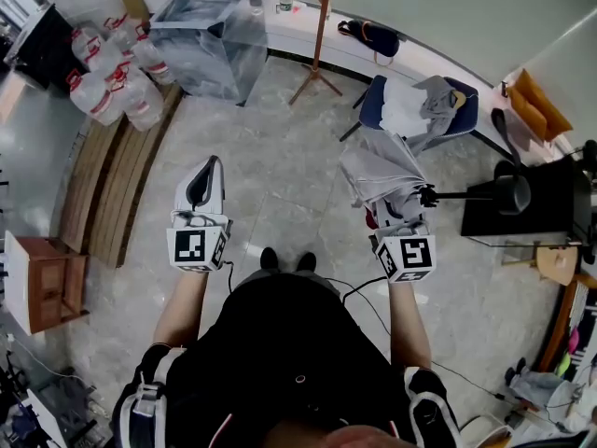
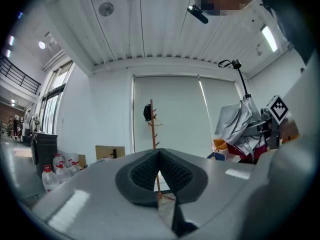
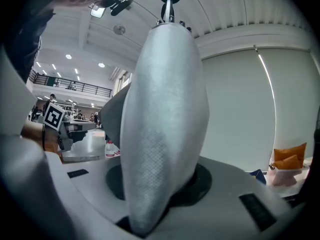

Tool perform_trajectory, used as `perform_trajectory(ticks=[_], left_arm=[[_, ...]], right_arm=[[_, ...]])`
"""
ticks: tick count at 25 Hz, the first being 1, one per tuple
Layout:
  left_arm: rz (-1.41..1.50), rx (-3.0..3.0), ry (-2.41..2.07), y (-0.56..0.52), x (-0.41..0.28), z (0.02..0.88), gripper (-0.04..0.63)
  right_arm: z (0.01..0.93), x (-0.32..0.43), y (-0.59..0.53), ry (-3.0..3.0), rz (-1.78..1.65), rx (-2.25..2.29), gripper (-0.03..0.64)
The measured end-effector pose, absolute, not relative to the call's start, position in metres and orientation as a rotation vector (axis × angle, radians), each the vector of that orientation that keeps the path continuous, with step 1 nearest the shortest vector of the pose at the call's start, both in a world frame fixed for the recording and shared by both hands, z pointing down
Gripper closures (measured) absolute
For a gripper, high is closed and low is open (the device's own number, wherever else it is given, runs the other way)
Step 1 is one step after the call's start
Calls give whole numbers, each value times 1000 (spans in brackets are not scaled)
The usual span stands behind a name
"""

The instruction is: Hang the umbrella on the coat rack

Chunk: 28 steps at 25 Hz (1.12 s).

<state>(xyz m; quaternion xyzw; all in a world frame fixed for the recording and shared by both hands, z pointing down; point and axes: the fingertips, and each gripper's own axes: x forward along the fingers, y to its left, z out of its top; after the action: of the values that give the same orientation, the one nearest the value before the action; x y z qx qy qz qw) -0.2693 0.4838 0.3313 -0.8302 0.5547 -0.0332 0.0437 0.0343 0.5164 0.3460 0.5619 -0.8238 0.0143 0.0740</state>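
Gripping the folded grey fabric umbrella [image 3: 165, 124] between narrowly parted fingers, the right gripper [image 1: 396, 217] holds it tip-up, well apart from the slim wooden coat rack [image 1: 320, 35]. The left gripper [image 1: 213, 168], equally far from that rack, has its fingers closed together on nothing.

I carry two grippers: left gripper [image 1: 215, 161], right gripper [image 1: 395, 215]. One umbrella [image 1: 378, 171]. One coat rack [image 1: 319, 35]. Right of the coat rack, one blue chair [image 1: 371, 103]; left of it, one clear plastic bag [image 1: 210, 35], roughly six water jugs [image 1: 107, 73].
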Motion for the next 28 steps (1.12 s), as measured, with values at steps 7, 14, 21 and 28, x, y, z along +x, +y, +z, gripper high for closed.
perform_trajectory(ticks=[7,14,21,28], left_arm=[[-107,-2545,1682,481,-262,334,594],[-118,-2550,1693,472,-244,335,594],[-123,-2526,1712,454,-221,328,594],[-116,-2510,1700,421,-216,322,594]], right_arm=[[353,41,512,-2481,74,1666,523],[348,57,495,-2517,75,1604,523],[333,79,470,-2553,35,1528,523],[328,82,435,-2550,23,1494,525]])
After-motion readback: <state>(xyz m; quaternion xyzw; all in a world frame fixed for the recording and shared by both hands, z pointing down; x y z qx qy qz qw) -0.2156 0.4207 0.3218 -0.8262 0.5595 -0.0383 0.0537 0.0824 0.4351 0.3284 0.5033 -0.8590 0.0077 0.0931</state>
